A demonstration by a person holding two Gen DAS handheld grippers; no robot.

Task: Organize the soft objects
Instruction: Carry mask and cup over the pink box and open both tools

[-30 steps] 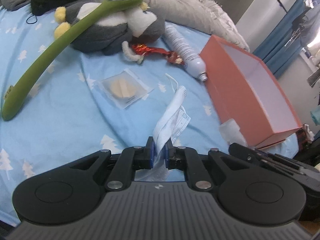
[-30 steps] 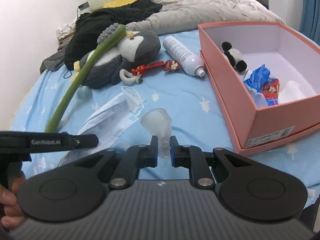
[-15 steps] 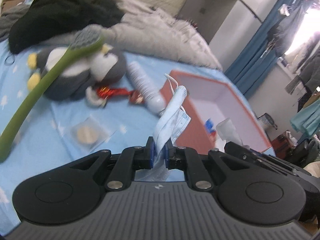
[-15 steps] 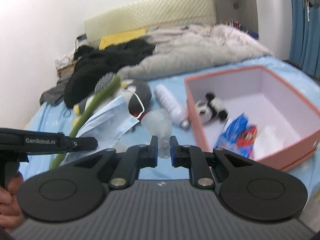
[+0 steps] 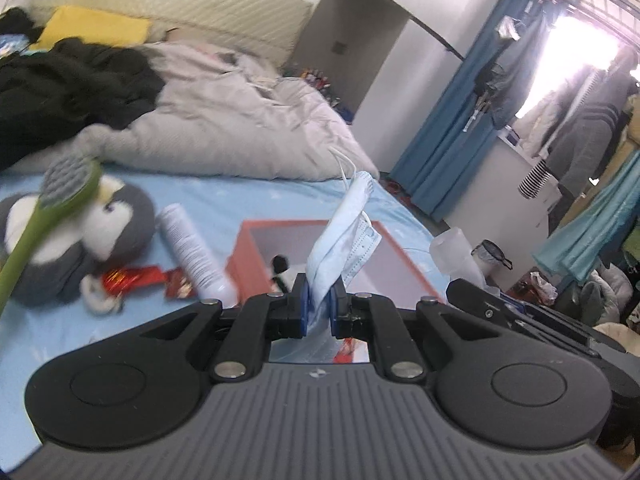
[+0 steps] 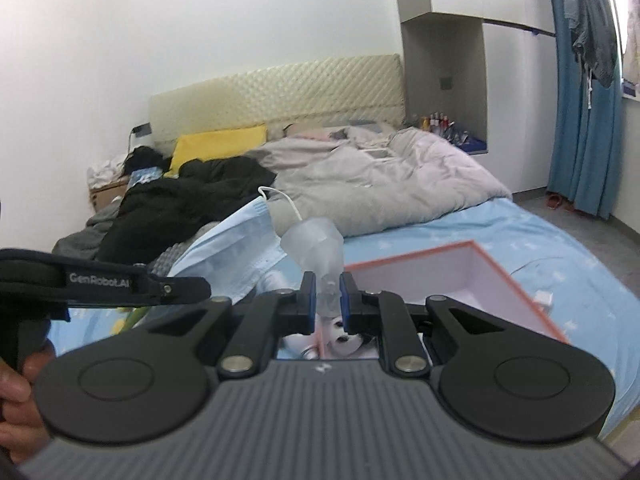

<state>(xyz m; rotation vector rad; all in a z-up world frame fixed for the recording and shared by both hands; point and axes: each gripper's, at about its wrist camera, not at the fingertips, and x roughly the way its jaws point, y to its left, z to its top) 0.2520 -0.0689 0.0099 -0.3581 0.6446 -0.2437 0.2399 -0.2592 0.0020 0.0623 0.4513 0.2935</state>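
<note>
Pinching a blue face mask (image 5: pixel 346 236), left tool (image 5: pixel 319 305); right tool (image 6: pixel 325 300) clamps a translucent soft piece (image 6: pixel 316 246) above the box (image 6: pixel 516 280)

Both tools (left (image 5: pixel 319 294), right (image 6: pixel 325 295)) clamped.

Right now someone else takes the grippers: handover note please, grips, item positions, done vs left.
Left gripper: shut on the blue face mask, held up over the bed.
Right gripper: shut on the translucent soft cup, also held up.
Pink box sits open on the blue sheet, just ahead of both grippers.
Done: a panda plush lies in the box.
Left: drop mask and cup into the box; the penguin plush lies on the sheet under the green brush.
</note>
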